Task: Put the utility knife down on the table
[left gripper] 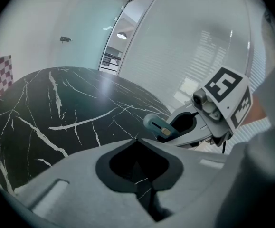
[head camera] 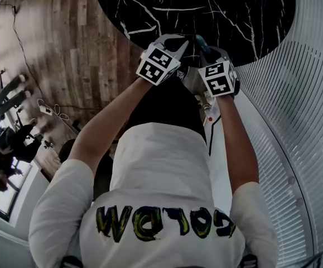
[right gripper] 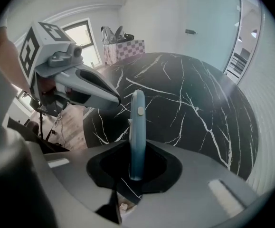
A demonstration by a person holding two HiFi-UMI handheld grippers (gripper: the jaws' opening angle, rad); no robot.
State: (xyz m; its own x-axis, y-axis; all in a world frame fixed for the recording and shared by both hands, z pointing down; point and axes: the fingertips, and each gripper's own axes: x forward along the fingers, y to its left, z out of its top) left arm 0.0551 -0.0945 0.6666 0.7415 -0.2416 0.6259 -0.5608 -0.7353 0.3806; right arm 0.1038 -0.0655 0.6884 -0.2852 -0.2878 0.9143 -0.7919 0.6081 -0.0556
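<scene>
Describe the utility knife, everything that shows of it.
The utility knife is a slim blue-grey handle, plastic-looking, with a small pale slider button near its far end. No blade shows. The right gripper is clamped on its lower end, so it sticks out along the jaws, above the black marble-patterned table and not resting on it. Nothing else plainly touches it.

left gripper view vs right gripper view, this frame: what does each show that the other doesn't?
Left gripper view only: the left claw seen along its own jaws, which are together with nothing between them, and the right claw's marker cube.
Right gripper view only: a window, wooden floor, the left claw's marker cube, and the right claw seen along its jaws, clamped on the utility knife.
Both: the black marble table, the lit doorway, and the knife gripped, not yet laid down.
</scene>
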